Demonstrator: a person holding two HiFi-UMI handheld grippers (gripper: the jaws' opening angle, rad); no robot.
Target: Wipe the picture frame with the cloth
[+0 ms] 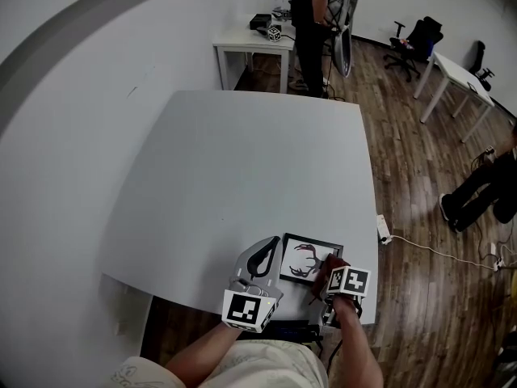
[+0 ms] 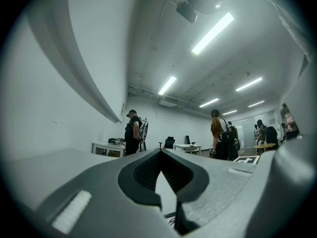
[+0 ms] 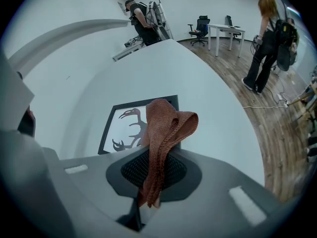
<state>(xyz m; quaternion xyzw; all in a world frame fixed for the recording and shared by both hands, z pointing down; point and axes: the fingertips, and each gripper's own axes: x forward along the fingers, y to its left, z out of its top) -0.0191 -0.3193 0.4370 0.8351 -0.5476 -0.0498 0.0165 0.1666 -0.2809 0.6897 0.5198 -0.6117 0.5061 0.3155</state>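
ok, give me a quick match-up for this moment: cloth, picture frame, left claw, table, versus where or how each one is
1. cloth
2. picture frame
3. left claw
4. table

A. shut, nothing in it
B. pale grey top
C. lying flat near the table's near edge
D. pinched in the right claw

Pairs: 1-D, 2-C, 3-A, 4-B

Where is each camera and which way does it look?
Head view: on the head, looking down at the table; forearms, left gripper, right gripper show.
Left gripper view: on that gripper, facing the room; shut jaws show.
Right gripper view: on that gripper, facing the picture frame; jaws pinching cloth show.
Head and right gripper views share frame and cloth.
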